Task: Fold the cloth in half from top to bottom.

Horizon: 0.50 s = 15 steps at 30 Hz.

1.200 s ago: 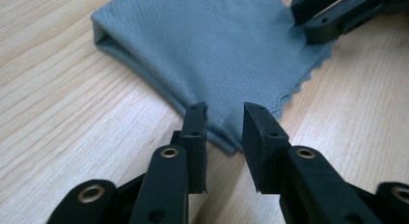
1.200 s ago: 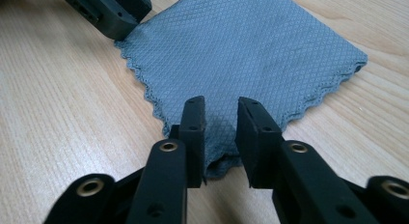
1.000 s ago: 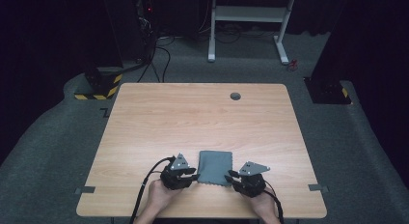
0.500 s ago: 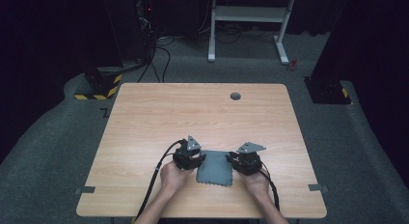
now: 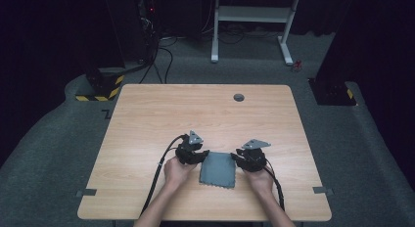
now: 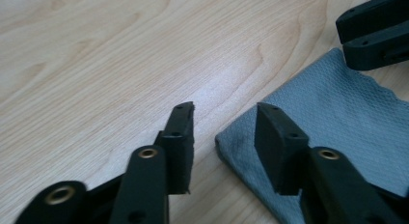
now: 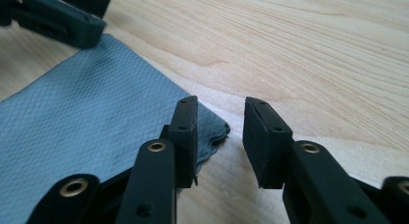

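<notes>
Grey cloth [image 5: 218,169] lies flat and folded on the table [image 5: 147,119], near the front edge, a bit right of middle, between the two grippers. Its front edge is wavy-cut; the far left corner sits just ahead of the left gripper [image 6: 223,130], the far right corner just ahead of the right gripper [image 7: 219,125].

Left gripper [image 5: 199,154] is at the cloth's far left corner, jaws spread and just been opening, bare wood showing in the gap, one jaw over the cloth edge, nothing pinched. Right gripper [image 5: 240,156] is at the far right corner, jaws also spread and just been opening, cloth corner under the left-hand jaw, no grip.

Both hands rest at the near side of the table. Wide bare wood beyond and to both sides of the cloth. Small dark round cap [image 5: 239,97] near the far edge, well apart.
</notes>
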Available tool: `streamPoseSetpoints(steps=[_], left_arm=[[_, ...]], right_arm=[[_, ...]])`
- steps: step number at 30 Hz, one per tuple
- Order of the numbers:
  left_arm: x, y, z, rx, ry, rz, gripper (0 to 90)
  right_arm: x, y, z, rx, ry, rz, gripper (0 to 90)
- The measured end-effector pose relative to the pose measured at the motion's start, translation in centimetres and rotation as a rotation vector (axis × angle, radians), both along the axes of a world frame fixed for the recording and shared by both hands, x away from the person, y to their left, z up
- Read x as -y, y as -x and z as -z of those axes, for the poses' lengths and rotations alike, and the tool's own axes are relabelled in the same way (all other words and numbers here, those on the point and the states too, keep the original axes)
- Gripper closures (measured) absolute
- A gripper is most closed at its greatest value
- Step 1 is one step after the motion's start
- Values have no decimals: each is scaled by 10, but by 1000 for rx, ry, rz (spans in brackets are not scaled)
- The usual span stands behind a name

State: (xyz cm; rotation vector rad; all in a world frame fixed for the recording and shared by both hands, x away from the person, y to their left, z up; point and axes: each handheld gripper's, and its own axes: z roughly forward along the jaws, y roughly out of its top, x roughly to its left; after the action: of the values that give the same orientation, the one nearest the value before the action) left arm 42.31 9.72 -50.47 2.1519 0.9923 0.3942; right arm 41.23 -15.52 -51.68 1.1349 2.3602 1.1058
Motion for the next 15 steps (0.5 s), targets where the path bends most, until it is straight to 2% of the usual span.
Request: streamPoseSetpoints(steps=[1, 2, 4, 5, 6, 7, 8, 10, 12, 15], left_arm=[[0, 0, 0, 0, 0, 0, 557], [3, -6, 6, -35, -5, -19, 539], [3, -8, 10, -47, -1, -25, 532], [2, -7, 10, -49, 8, -30, 539], [2, -6, 10, -44, 0, -22, 558], [2, -6, 10, -44, 0, -22, 581], [2, -5, 10, -40, -6, -12, 615], [2, -3, 10, -54, 15, 21, 697], [2, -3, 10, -50, 15, 47, 800], [0, -4, 9, -54, 20, 51, 856]], right_arm=[[0, -1, 0, 0, -1, 1, 654], [0, -3, 1, -1, -5, 4, 653], [-1, -4, 2, -12, -7, 4, 656], [-2, -5, 5, -31, -4, -7, 688], [-1, -5, 4, -33, -2, -17, 720], [-1, -5, 4, -33, -2, -17, 720], [-3, -7, 3, -44, 7, -40, 801], [-5, -7, 3, -39, 21, -60, 864], [-6, -8, 2, -29, 34, -67, 881], [-7, -9, 2, -23, 40, -67, 885]])
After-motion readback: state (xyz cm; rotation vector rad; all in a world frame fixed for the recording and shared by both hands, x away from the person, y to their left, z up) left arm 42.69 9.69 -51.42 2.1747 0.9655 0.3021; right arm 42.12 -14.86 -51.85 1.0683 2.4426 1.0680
